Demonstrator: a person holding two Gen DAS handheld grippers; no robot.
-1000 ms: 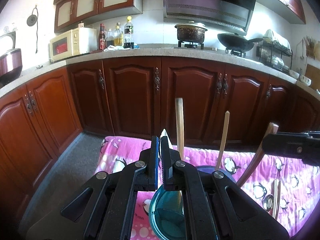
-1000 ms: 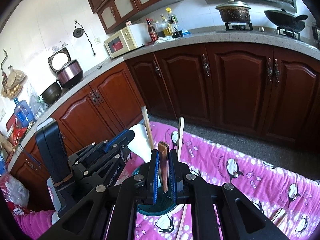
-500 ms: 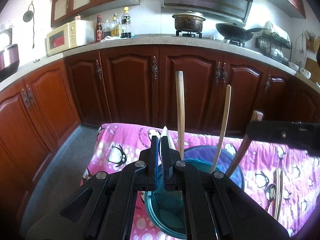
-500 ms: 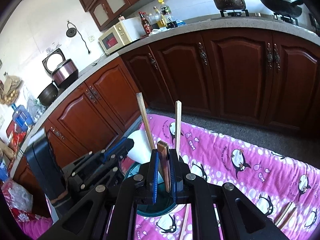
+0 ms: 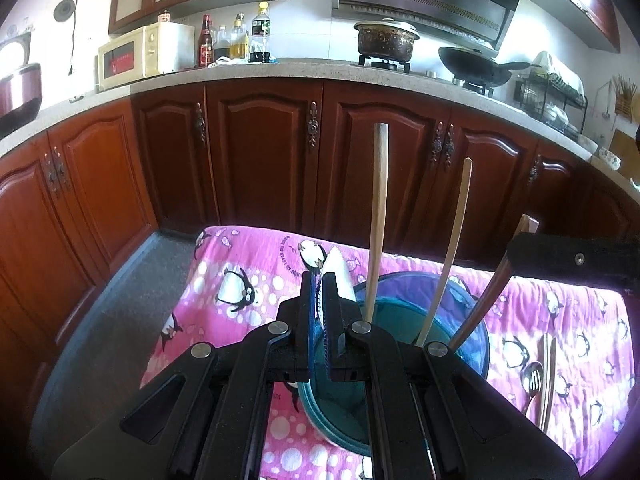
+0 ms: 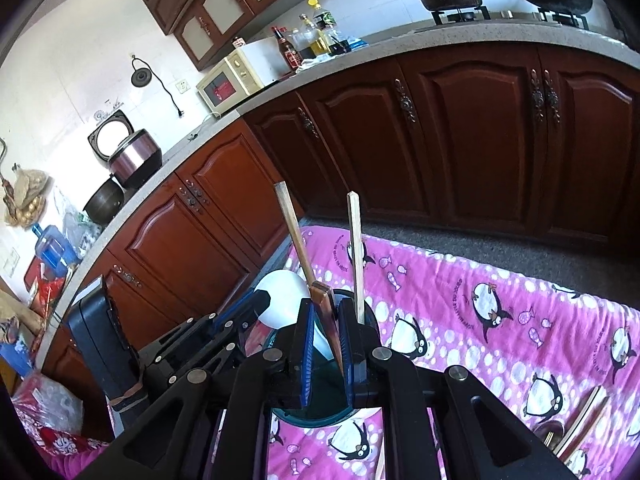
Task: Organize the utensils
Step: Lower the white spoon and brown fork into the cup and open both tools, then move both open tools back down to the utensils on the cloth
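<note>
Teal holder: near rim and inside hidden behind left gripper.
Wooden handles: lower ends out of sight inside holder.
White spoon: its stem covered by gripper fingers.
Spoon and chopsticks on pink cloth: ends too small to tell.
Right gripper: in left view only a black bar, cut off by edge.

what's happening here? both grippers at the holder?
Yes. A person holds a gripper in each hand over a teal utensil holder on a pink penguin-print cloth. The left gripper is shut on a white spoon, the right gripper on a dark wooden handle, both at the holder's mouth. Two light wooden utensils already stand inside. A metal spoon and chopsticks lie on the cloth.
</note>
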